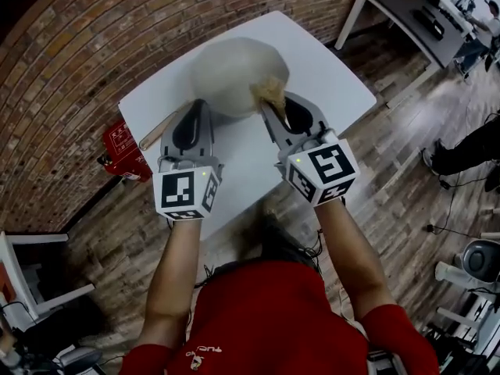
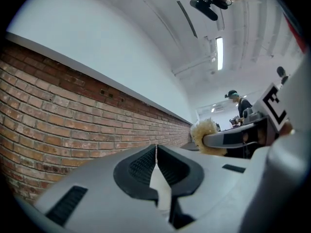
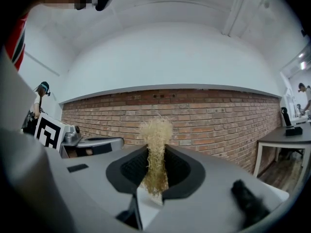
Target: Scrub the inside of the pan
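Straw scrubber in right claw | left claw closed | arms outstretched, seemingly level

White rectangular table on wood-plank floor, close to a brick wall; its bare top shows between the two sets of jaws and back under both gripper bodies. One thing on it: a pale round pan, blurred, just ahead of the tips of the left gripper and the right gripper, spanning the gap between them. Its wooden handle runs back and out to the left of the left jaws, toward the table's edge.
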Action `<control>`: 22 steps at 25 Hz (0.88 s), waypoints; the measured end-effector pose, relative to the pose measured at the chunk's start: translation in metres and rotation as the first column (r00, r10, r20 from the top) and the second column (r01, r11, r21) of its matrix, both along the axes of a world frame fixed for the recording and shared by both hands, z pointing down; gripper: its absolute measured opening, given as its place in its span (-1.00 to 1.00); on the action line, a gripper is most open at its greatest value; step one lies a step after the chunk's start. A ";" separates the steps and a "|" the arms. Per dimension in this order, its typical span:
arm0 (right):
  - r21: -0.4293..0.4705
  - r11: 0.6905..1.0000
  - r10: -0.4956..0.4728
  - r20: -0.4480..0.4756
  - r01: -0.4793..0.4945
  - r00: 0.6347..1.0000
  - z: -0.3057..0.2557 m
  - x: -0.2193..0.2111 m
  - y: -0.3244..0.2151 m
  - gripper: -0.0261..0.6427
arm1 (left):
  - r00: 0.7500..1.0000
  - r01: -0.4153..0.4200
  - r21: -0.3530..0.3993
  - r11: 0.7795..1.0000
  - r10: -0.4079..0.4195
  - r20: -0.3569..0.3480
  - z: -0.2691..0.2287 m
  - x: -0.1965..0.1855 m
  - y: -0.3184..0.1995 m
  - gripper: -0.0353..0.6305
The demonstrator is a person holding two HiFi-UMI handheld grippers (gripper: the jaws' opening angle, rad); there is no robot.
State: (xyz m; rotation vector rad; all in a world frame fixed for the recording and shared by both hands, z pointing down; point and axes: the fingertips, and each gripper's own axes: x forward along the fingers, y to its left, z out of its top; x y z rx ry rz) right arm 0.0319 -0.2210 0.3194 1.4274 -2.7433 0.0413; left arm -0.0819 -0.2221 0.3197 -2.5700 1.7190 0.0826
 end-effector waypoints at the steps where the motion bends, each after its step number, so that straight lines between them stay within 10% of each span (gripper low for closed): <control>1: -0.004 1.000 -0.008 -0.001 0.008 1.000 0.001 0.002 -0.012 -0.66 | 1.000 0.011 -0.003 1.000 -0.011 -0.002 0.001 0.002 -0.011 -0.82; 22: -0.183 0.975 -0.151 -0.115 0.129 0.982 0.034 -0.032 -0.189 -0.66 | 0.993 0.118 0.007 0.993 -0.118 0.025 0.017 -0.006 -0.157 -0.82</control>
